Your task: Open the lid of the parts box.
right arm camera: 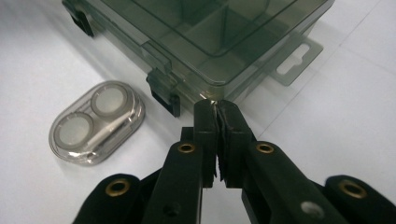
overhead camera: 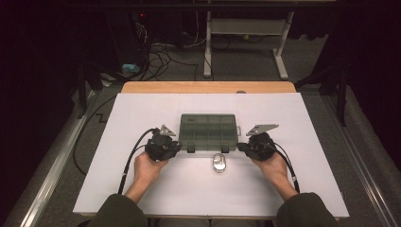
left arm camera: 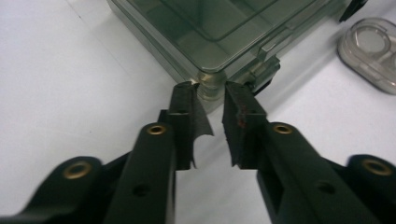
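A smoky, see-through plastic organiser box [overhead camera: 208, 131] lies flat near the middle of the white table sheet [overhead camera: 142, 189], lid shut, its inner dividers showing through the lid as a grid of small compartments. Two dark latches sit on the box's near long edge, and a clear hang tab [right arm camera: 296, 62] juts from its right-hand end.

At the box's near left corner, the left gripper [left arm camera: 211, 91] has its jaws a little apart, one tip to each side of the rounded corner post; whether the pads press on the post cannot be told. Its pads are black and rough, with frayed edges.

At the box's near right corner, the right gripper [right arm camera: 216, 106] has its jaws almost together, only a thin slit between the pads, the tips right at the corner's lower edge; a grip on the plastic cannot be made out.

Just in front of the box, between the two grippers, lies a small clear oval case [right arm camera: 96, 122] with two round white discs inside, apart from the box. Each hand [overhead camera: 150, 166] rests on the sheet.
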`<state>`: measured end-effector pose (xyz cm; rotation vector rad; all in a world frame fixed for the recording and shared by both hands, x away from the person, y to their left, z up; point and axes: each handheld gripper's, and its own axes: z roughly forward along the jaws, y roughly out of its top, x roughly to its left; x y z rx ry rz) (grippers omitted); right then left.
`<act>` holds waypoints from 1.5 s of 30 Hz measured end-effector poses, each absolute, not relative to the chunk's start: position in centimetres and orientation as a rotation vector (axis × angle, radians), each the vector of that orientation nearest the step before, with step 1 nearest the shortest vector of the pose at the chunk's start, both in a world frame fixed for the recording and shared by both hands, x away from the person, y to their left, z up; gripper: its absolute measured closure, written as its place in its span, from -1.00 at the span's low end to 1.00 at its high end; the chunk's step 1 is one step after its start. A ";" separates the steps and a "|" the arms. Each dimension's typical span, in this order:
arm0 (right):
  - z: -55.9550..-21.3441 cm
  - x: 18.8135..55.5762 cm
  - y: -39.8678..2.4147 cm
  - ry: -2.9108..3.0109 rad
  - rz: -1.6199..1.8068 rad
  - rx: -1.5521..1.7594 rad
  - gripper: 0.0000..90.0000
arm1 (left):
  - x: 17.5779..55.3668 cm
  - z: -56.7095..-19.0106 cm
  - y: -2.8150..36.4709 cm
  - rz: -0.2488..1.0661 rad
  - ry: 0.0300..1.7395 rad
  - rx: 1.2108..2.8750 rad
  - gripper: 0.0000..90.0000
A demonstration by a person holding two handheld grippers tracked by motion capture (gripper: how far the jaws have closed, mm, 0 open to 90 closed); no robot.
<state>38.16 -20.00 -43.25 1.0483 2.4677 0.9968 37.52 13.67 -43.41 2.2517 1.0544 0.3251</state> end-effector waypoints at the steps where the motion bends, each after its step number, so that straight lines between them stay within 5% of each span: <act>1: -43.1 38.1 -20.0 2.461 1.004 1.048 0.91 | 37.5 -43.4 13.6 0.338 1.060 2.244 0.51; 14: -42.4 38.3 -20.3 2.396 1.089 1.096 0.82 | 38.3 -42.5 12.6 0.446 1.063 2.172 0.04; 45: -42.5 44.3 -17.8 2.336 0.896 1.419 0.66 | 43.0 -39.2 13.6 0.422 1.103 1.988 0.10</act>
